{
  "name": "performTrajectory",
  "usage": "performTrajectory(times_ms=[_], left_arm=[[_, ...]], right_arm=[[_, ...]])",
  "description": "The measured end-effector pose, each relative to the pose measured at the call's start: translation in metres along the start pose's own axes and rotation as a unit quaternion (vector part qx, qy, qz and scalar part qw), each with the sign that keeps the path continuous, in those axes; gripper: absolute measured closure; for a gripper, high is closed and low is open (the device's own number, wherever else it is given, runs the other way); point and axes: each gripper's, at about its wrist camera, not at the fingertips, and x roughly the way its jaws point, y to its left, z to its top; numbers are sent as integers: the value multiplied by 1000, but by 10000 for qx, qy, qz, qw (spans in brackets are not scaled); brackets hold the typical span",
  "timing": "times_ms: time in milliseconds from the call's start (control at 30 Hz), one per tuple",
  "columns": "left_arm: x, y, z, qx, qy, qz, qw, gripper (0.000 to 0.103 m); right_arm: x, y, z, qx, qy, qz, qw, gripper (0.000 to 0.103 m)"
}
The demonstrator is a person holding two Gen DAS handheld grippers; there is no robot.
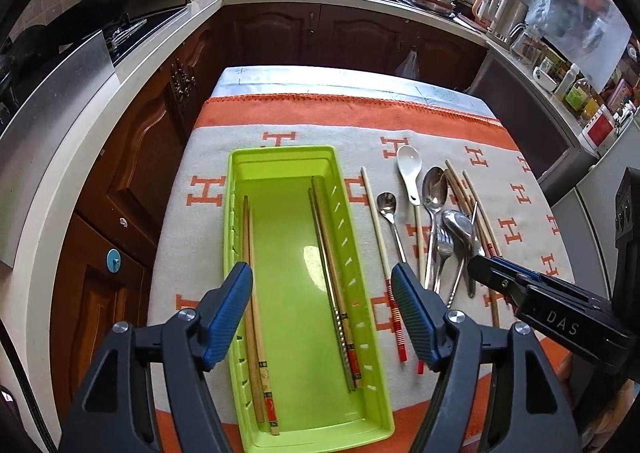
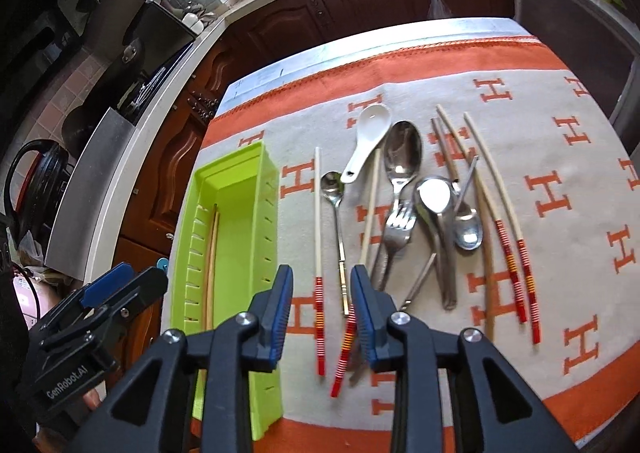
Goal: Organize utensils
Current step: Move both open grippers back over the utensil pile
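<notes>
Kitchen counters ring a table draped in a grey cloth (image 1: 224, 157) with orange H letters. On it sits a lime-green tray (image 1: 280, 157), two chopstick pairs already inside: one along its left wall (image 1: 256, 333), one along the right (image 1: 334, 273). Left gripper (image 1: 322, 313) hangs over the tray, jaws spread wide, nothing between them. Right of the tray lies the loose heap: white ceramic spoon (image 2: 370, 133), steel spoons, a fork (image 2: 398, 229), red-banded chopsticks (image 2: 319, 253). Right gripper (image 2: 322, 317) hovers above those chopsticks, jaws parted narrowly, empty.
</notes>
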Motion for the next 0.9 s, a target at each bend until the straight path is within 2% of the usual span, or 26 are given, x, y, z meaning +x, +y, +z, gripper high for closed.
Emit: performTrajectory(times_ms=[233,433,667,900], left_arm=[[-5,-28,-9,-13,85,-208,9997,31],[8,-55,-21,197,253,-219,9992,31],[38,-78,-26,444,335,-409,9976,31],[71,-82,-26,484,536,-521,9960,48]], right_arm=[[-40,-40,-6,30,-345,-218,9992,73],[-52,-68,-14,121,-379,-162,9991,73],[-37,-85,-23,-61,-154,-81,9998,73],[3,-101,-29,-211,185,-199,9994,73]])
